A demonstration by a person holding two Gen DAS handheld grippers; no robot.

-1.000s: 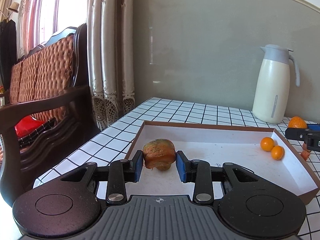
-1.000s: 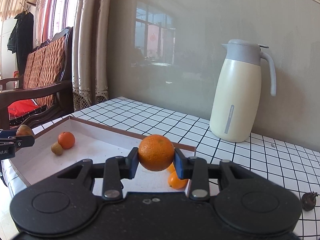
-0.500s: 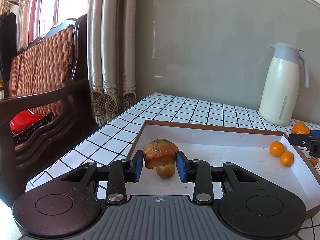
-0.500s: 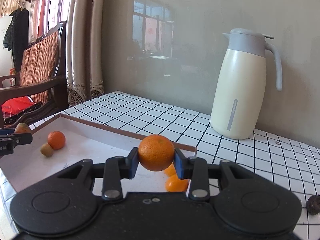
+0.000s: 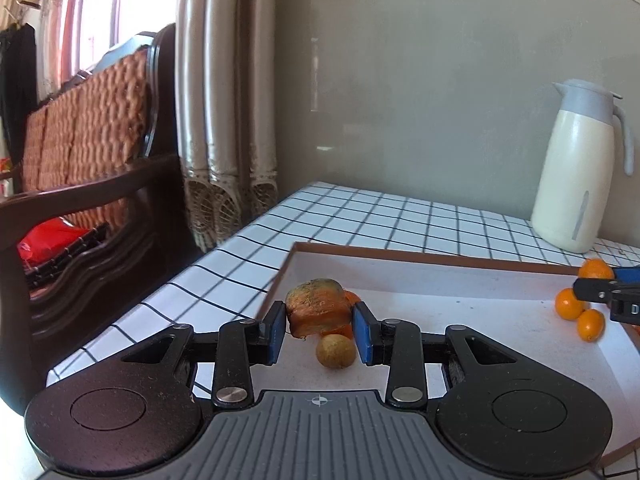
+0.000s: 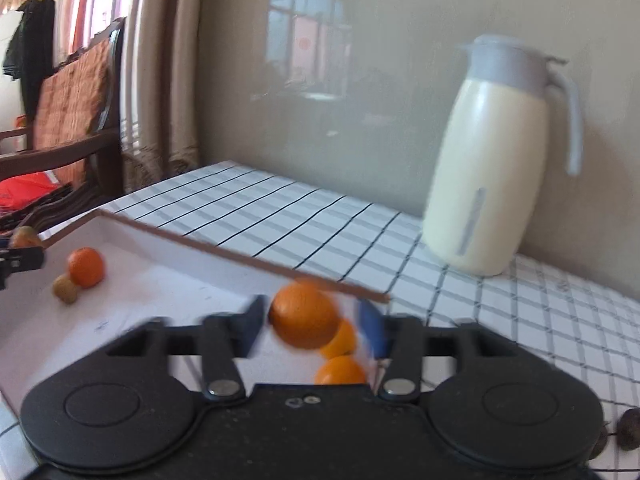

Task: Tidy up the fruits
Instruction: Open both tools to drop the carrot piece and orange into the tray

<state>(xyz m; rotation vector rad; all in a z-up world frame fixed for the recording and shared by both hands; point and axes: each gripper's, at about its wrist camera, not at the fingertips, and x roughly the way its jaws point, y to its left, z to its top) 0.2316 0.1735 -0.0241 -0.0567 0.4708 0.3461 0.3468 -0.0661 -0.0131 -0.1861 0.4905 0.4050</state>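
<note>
My left gripper (image 5: 320, 330) is shut on a brown-orange shrivelled fruit (image 5: 316, 311), held over the near left corner of the white tray (image 5: 400, 255). Below it lie a small tan fruit (image 5: 335, 351) and an orange, mostly hidden. My right gripper (image 6: 312, 326) has its jaws spread around a large orange (image 6: 304, 320); a gap shows on the right side, and the view is blurred. Two small oranges (image 6: 340, 372) lie under it in the tray's corner. They also show in the left wrist view (image 5: 576, 312), with my right gripper (image 5: 608, 296).
A cream thermos jug (image 6: 492, 168) stands on the checked tablecloth (image 6: 320, 208) behind the tray. A dark dried fruit (image 6: 628, 434) lies on the cloth at the right. A wooden chair (image 5: 92, 160) and curtains stand left of the table.
My right gripper's jaws have opened from the large orange, which sits lower and off-centre between them. My left gripper has pulled back slightly, showing the tan fruit beneath.
</note>
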